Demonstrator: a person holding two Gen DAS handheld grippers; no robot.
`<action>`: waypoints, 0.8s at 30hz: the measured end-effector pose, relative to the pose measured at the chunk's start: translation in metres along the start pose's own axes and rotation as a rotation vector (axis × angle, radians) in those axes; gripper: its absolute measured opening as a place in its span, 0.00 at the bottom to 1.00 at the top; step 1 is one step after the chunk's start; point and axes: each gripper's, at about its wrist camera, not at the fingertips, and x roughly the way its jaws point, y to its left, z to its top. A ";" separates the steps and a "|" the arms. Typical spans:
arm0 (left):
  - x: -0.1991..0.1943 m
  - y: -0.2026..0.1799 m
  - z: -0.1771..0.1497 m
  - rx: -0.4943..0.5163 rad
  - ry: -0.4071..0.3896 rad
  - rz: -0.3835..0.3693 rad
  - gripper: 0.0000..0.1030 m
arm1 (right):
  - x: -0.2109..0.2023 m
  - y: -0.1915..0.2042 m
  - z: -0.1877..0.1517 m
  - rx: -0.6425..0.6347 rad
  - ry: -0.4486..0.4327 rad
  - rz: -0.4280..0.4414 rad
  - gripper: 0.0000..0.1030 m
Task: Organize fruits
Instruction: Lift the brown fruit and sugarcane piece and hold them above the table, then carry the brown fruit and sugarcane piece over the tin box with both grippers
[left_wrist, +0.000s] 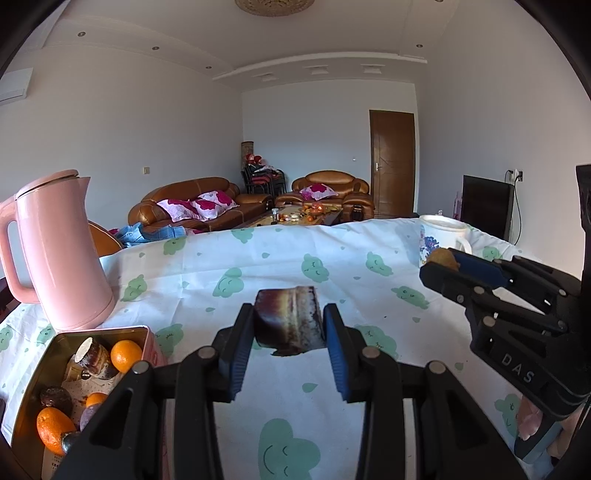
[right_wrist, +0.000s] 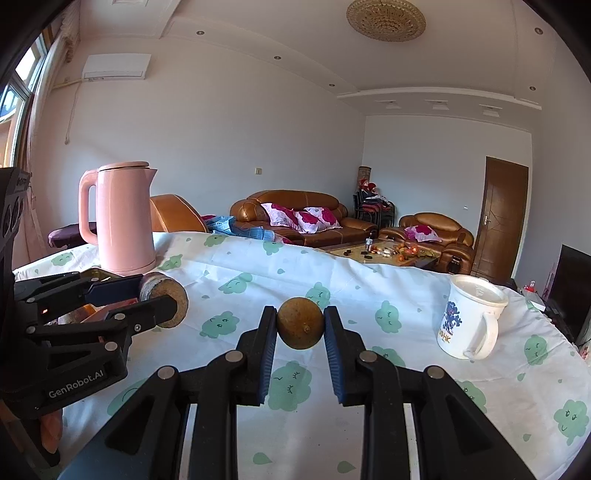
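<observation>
My left gripper (left_wrist: 289, 325) is shut on a short dark sugarcane piece (left_wrist: 289, 319), held above the tablecloth; it also shows in the right wrist view (right_wrist: 164, 302). My right gripper (right_wrist: 300, 326) is shut on a round brown fruit (right_wrist: 300, 327), held above the table; that fruit also shows in the left wrist view (left_wrist: 444, 259). A pink tin (left_wrist: 146, 334) at lower left holds oranges (left_wrist: 126, 355), another sugarcane piece (left_wrist: 94, 359) and other dark fruits.
A pink kettle (left_wrist: 61, 251) stands behind the tin at the left. A white lidded mug (right_wrist: 469, 317) stands at the right. The table has a white cloth with green clouds (left_wrist: 295, 269). Sofas and a coffee table lie beyond.
</observation>
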 end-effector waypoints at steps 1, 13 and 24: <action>-0.001 0.001 0.000 -0.001 0.001 0.000 0.38 | 0.000 0.002 0.000 -0.001 0.000 0.005 0.26; -0.018 0.020 -0.008 -0.019 -0.004 0.017 0.38 | 0.001 0.029 0.003 -0.015 0.007 0.044 0.26; -0.032 0.035 -0.011 -0.034 -0.006 0.021 0.38 | -0.003 0.054 0.009 -0.035 -0.005 0.095 0.26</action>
